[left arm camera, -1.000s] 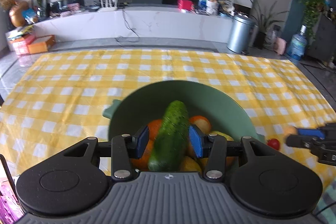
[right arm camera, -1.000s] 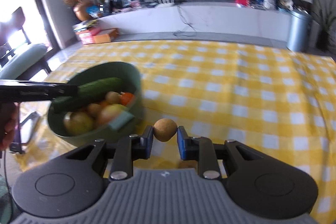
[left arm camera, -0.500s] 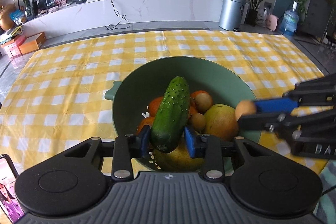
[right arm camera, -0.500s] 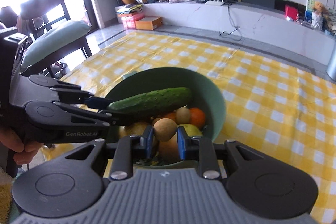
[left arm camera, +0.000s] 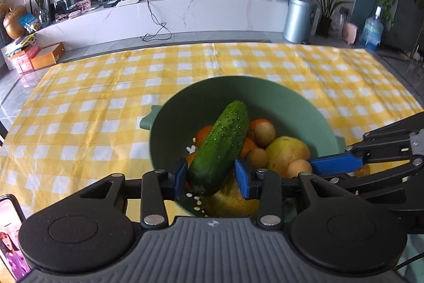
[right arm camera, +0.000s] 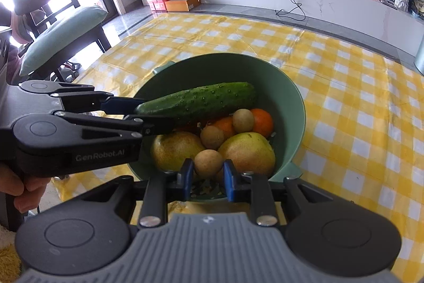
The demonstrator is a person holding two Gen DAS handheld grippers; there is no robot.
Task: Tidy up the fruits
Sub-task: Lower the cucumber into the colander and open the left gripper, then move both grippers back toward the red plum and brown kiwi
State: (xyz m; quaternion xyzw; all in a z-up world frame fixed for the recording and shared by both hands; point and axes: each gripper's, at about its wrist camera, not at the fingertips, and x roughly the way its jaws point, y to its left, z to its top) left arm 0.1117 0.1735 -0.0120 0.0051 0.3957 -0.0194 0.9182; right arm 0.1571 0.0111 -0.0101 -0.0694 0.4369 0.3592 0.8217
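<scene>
Gingham-clothed table's bowl holds two pears; left fingers, opening, flank one cucumber; right fingers clamp one longan.

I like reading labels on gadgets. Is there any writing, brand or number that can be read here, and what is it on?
"GenRobot.AI": embossed on the black body of the left gripper, in the right wrist view.
Phone screen at the lower left corner of the left wrist view: small writing, too blurred to read.
Boxes and packages on the floor and the TV shelf: print too small to read.
</scene>
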